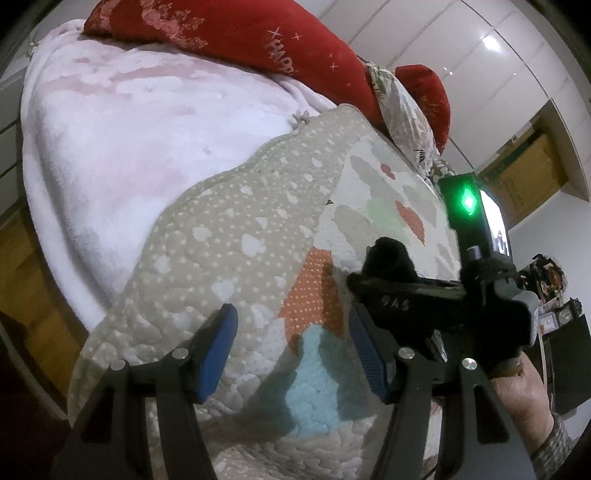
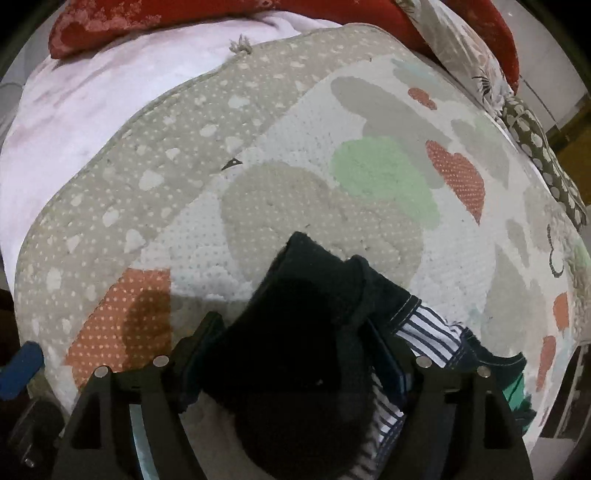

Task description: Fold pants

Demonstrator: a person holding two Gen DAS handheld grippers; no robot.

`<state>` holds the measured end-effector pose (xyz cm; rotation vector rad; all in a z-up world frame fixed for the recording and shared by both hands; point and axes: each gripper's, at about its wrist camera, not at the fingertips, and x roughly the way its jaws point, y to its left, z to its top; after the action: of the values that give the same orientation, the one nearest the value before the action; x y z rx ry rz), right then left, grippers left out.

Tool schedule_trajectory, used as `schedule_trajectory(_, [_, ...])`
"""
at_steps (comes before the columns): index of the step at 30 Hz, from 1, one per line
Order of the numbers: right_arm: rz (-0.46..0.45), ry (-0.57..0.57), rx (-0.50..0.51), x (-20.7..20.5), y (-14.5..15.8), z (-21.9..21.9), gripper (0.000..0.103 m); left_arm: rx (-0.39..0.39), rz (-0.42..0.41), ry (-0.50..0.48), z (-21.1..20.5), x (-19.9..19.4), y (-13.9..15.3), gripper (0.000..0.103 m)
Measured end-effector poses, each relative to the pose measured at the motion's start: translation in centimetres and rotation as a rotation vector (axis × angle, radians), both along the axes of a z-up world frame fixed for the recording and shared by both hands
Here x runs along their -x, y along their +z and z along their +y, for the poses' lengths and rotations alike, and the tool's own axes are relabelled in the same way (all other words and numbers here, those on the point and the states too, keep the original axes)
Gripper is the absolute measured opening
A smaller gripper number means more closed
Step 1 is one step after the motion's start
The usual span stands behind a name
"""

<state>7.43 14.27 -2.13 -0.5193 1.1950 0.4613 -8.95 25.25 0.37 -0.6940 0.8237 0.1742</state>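
Dark navy pants with a striped white lining are bunched between the fingers of my right gripper, which is shut on them above the patterned quilt. In the left wrist view a dark tuft of the pants sticks out of the right gripper's body. My left gripper is open and empty, its blue pads spread above the quilt, just left of the right gripper.
A white-pink fleece blanket covers the bed's far left. Red pillows and a leaf-print pillow lie at the head. White wardrobe doors and wooden furniture stand to the right.
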Motion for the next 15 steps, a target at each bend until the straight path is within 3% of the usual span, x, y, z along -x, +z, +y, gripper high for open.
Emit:
schedule_trajectory(3, [0.007, -0.035, -0.065, -0.5, 1.0, -1.5, 0.043, -0.003, -0.001, -0.015, -0.7, -0.2, -0.1, 0.062])
schedule_trajectory(5, [0.027, -0.058, -0.135, -1.1, 1.8, -3.0, 0.038, -0.010, 0.004, -0.029, -1.3, -0.5, -0.2, 0.062])
schedule_trajectory(12, [0.035, -0.085, -0.307, -0.8, 4.3, -5.9, 0.034, -0.039, 0.013, -0.135, -5.2, -1.9, -0.4, 0.062])
schedule_trajectory(15, [0.036, -0.086, -0.365, -0.6, 5.4, -6.9, 0.034, -0.080, 0.004, -0.199, -7.4, -3.3, -0.5, 0.068])
